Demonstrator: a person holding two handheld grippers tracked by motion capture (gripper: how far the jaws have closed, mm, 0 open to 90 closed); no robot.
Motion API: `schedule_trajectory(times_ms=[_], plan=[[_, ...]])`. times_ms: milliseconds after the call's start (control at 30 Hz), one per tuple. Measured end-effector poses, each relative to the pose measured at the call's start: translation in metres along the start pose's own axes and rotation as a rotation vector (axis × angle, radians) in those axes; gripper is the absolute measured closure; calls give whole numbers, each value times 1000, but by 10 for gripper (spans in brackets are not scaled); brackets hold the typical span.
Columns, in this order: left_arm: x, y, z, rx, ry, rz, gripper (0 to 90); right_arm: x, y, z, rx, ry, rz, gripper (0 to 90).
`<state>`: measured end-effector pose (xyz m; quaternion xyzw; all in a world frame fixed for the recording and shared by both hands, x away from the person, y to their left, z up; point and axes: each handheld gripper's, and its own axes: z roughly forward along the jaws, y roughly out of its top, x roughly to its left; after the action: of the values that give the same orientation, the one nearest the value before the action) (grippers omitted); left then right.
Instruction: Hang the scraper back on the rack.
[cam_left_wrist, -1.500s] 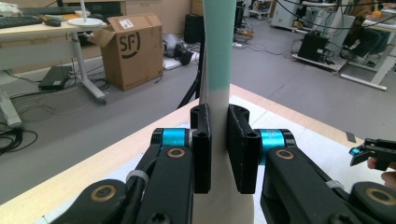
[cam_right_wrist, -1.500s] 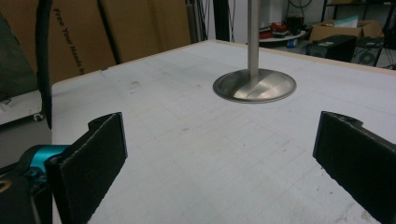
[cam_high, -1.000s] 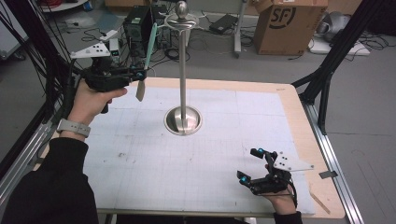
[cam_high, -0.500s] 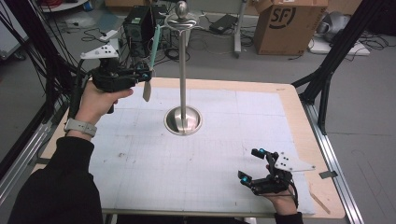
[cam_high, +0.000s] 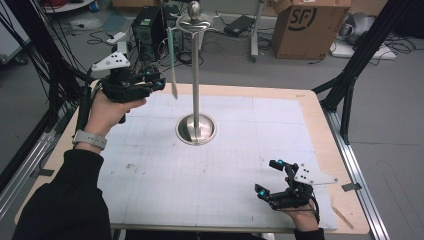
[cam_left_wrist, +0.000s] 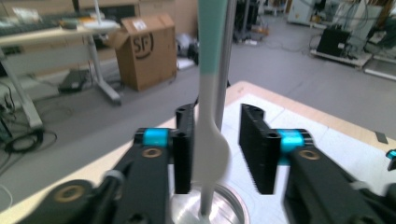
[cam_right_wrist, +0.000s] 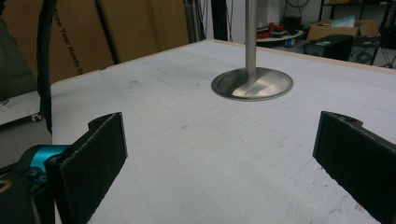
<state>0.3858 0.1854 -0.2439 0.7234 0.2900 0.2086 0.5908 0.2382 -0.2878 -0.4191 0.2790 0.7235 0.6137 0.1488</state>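
Cardboard box (cam_high: 310, 25) (logo "SF")

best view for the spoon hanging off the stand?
The left gripper view: the spoon hangs close up between the open left tongs, its bowl plain to see. The high view shows its whole length hanging from the stand's top arm, but small. The right gripper view shows the stand's base.
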Motion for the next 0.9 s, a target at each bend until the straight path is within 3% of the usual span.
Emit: schedule_trajectory(times_ms=[233,400,433,533,600,733,900], plan=[[-3,-25,-18,-44,-9,-6,394,1,0,1,2,-5,-4,17],[-12,-45,-29,-54,-12,35,200,1,0,2,5,-7,-6,17],[-13,-48,-31,-53,-17,24,170,1,0,2,7,-6,-1,17],[-15,-57,-36,-52,-103,-32,99,1,0,2,2,-7,-9,17],[-18,-62,-40,-66,-118,-24,43,1,0,2,4,-7,-8,17],[-23,-71,-49,-87,-149,-36,16,1,0,3,9,-6,-2,17],[-31,-85,-56,-86,-130,16,16,3,-1,4,18,-5,-3,17]])
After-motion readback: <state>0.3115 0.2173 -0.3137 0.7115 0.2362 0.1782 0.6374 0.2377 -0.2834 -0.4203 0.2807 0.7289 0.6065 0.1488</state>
